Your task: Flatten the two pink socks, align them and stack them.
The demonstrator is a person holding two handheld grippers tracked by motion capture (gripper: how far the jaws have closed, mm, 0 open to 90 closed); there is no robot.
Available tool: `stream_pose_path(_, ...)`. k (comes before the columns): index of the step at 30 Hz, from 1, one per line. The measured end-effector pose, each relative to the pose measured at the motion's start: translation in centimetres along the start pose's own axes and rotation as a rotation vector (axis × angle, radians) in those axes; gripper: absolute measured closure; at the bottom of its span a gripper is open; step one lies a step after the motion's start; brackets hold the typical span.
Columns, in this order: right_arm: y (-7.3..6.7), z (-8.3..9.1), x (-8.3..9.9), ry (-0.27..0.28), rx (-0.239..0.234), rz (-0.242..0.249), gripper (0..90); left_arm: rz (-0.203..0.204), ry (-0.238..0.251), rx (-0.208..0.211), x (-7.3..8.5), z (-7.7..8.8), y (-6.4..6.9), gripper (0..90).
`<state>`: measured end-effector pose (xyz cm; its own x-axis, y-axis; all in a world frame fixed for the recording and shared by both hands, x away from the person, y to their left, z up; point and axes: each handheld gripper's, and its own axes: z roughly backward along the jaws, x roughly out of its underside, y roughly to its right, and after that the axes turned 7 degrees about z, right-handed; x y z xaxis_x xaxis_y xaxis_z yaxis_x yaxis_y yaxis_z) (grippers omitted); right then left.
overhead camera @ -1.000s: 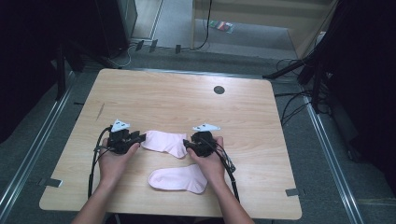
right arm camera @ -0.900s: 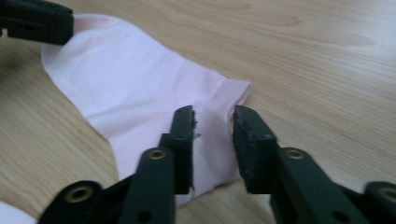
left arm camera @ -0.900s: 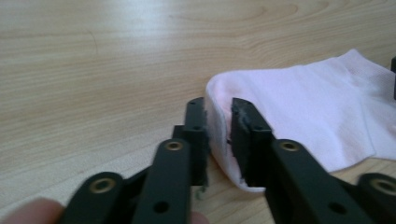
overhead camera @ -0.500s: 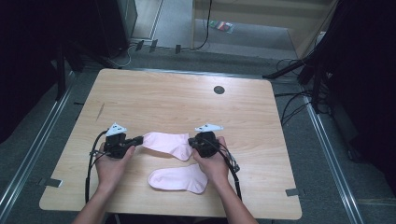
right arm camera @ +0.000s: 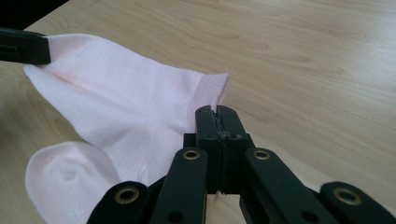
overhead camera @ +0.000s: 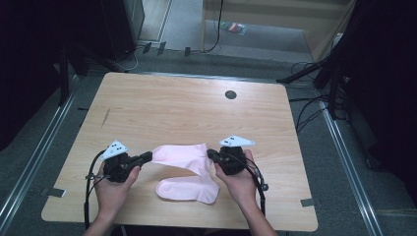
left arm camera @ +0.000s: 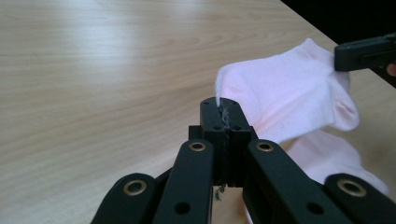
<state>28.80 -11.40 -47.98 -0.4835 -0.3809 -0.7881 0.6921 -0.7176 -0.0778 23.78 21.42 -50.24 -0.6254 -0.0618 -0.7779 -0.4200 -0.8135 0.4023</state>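
Now pink sock stretched between both clamped fingers, above second sock.

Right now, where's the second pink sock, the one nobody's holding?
In the high view the loose pink sock lies flat near the table's front edge, between the person's hands, just below the stretched pink sock.

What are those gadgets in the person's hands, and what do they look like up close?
Each hand holds a black gripper: left gripper, right gripper. Both have two flat black jaws on hinged links with brass-coloured rivets, a grey three-cornered plate with dark dots on top, and a black cable trailing back. The forearms are bare, with no sleeves.
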Motion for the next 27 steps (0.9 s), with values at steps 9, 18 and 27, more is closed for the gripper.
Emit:
stream_pose_path(9,-0.6,3.4,3.7,-0.045,-0.014,-0.027,90.0,-0.027,-0.040,0.002,3.1,2.1,2.3,90.0)
stream_pose_path(18,-1.5,3.7,5.5,-0.094,-0.083,-0.061,90.0,-0.059,-0.119,0.013,5.0,1.0,3.4,90.0)
stream_pose_path(27,-1.7,2.2,6.2,-0.127,-0.081,-0.049,90.0,-0.077,-0.161,-0.029,5.9,0.0,3.3,90.0)
